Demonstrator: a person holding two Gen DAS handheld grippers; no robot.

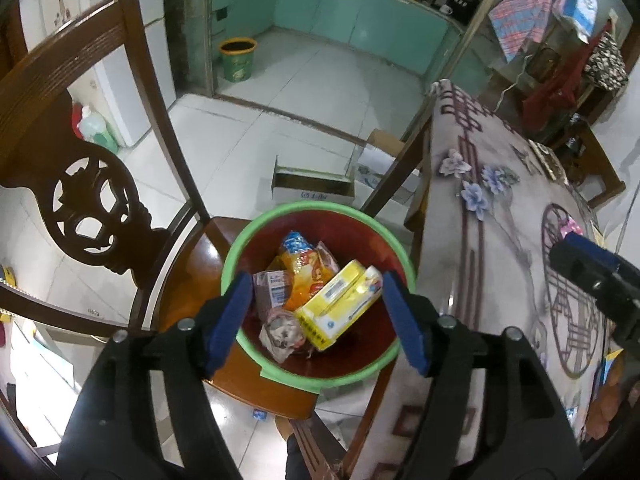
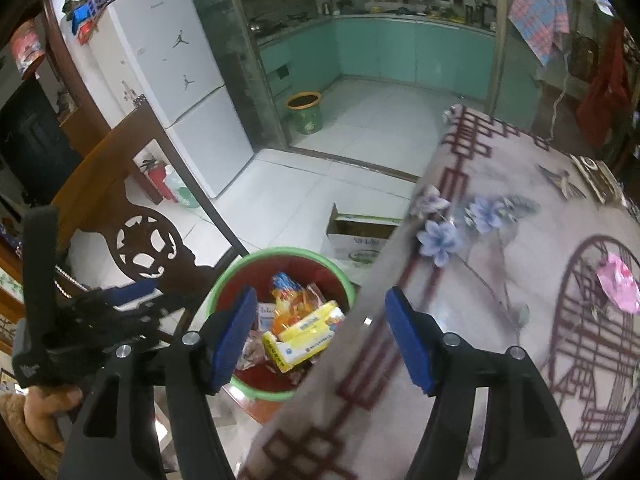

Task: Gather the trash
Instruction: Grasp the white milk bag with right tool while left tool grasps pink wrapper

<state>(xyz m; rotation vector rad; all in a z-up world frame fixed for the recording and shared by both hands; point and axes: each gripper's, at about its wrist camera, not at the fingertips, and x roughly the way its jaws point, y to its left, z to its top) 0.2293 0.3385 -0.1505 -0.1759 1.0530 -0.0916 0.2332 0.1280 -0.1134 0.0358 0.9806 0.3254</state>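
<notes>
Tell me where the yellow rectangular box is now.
The yellow rectangular box lies inside the green-rimmed red plastic bin on the wooden chair seat, on the right side of the trash pile, beside an orange snack wrapper, left of the table.

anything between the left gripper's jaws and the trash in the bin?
No. In the left wrist view the open left gripper hangs over the bin; yellow box lies loose below.

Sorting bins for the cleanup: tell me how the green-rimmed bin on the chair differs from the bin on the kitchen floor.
The green-rimmed bin sits on a wooden chair; the kitchen bin stands on the tiled floor. The chair bin is red inside and holds a yellow box and wrappers; the kitchen bin is green with a yellow rim, contents unseen. Both are round and open-topped.
</notes>
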